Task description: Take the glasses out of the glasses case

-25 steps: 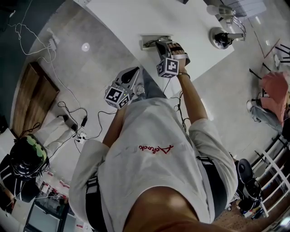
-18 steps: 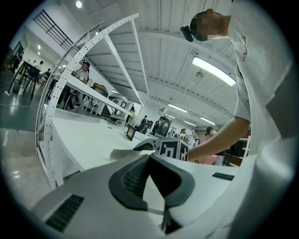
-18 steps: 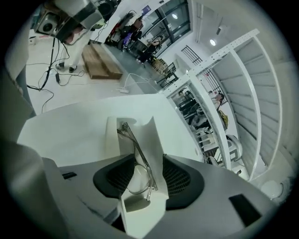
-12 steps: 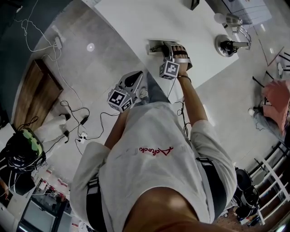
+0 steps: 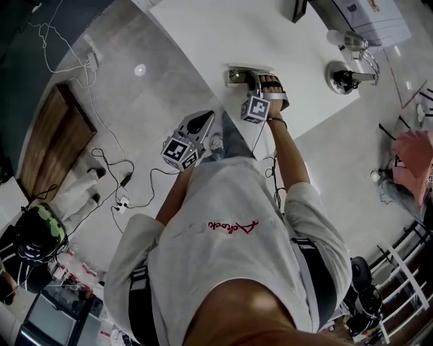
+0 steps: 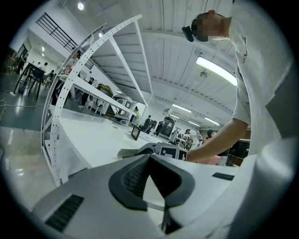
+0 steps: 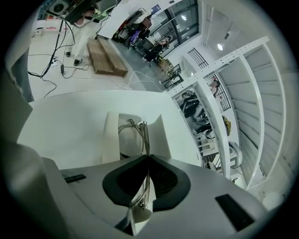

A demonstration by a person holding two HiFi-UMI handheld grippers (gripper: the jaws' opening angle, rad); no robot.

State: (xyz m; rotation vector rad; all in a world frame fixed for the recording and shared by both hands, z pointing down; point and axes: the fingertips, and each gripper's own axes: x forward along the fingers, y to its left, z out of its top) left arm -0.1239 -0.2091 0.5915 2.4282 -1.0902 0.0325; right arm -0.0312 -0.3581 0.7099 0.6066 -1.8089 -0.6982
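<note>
A white glasses case (image 7: 111,136) lies open on the white table (image 5: 203,34), close to its near edge, also visible as the case (image 5: 235,75) from above. Thin metal-framed glasses (image 7: 142,135) stand up out of it, and their rim runs back between the jaws of my right gripper (image 7: 147,158). Those jaws are closing and the pads grip the frame. From above, the right gripper (image 5: 252,82) sits right over the case. My left gripper (image 5: 201,121) hangs off the table's edge, above the floor, shut with nothing in it (image 6: 149,156).
A dark round-based stand (image 5: 342,76) and a small dark screen (image 5: 298,9) are further back on the table. Cables (image 5: 115,172) and a wooden board (image 5: 51,138) lie on the floor to the left. A white perforated frame (image 6: 70,88) rises beside the table.
The right gripper has sunk a little over the open case. The left gripper has stayed by the table's edge.
</note>
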